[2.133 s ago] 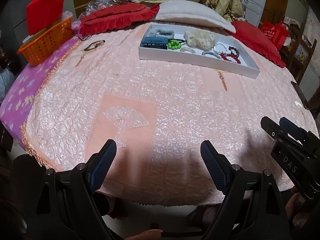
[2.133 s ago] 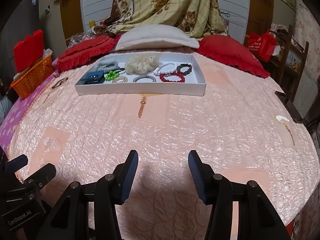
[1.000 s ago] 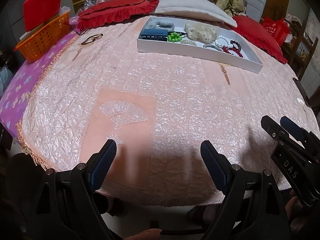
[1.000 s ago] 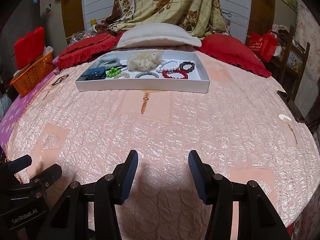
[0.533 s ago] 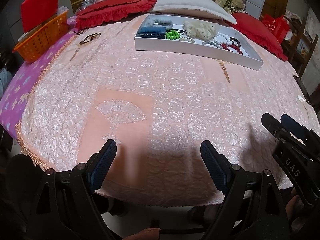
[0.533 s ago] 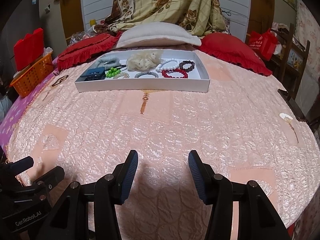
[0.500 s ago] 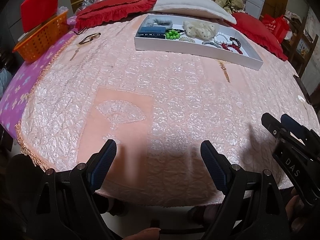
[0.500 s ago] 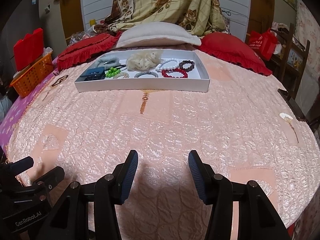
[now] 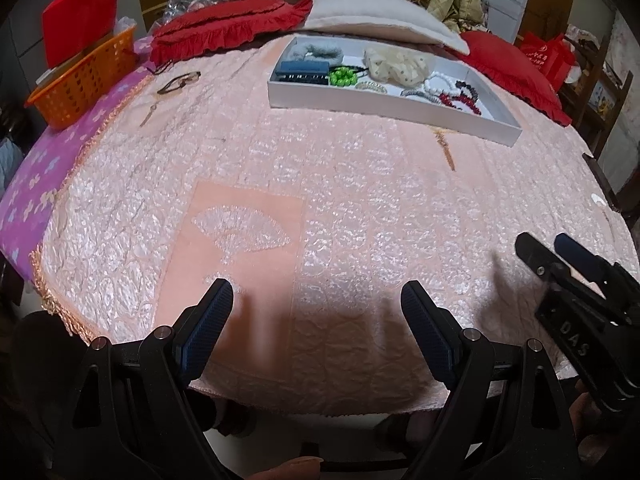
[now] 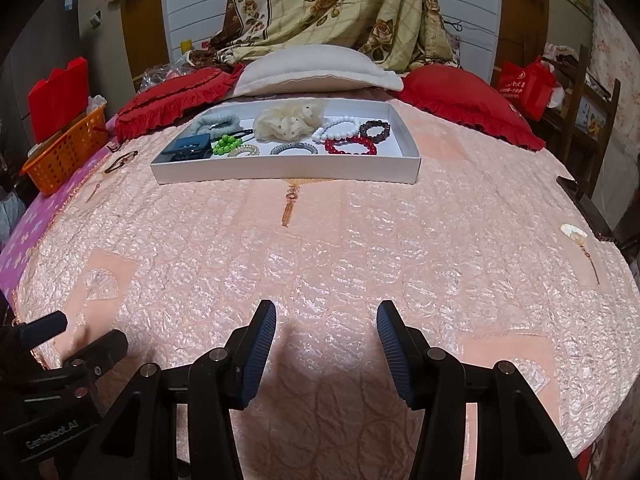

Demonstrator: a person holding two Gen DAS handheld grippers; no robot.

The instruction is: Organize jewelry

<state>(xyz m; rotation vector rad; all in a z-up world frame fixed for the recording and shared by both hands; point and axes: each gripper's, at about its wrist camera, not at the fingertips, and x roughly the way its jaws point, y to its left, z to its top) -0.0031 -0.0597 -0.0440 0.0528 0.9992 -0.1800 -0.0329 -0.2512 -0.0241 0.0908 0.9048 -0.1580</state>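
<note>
White tray [image 10: 288,168] sits on pink bedspread [image 10: 320,248].

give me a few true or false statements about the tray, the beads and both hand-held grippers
1. The white tray lies on the pink bedspread. True.
2. The left hand-held gripper is shut on a bracelet. False: its jaws stand wide apart with nothing between them.
3. The red bead bracelet lies inside the tray. True.
4. The green beads lie on the bedspread outside the tray. False: they are in the tray, beside the blue hair clip.
5. The right hand-held gripper is open and holds nothing. True.
6. The orange basket sits inside the tray. False: it stands apart, at the bed's left edge.
</note>
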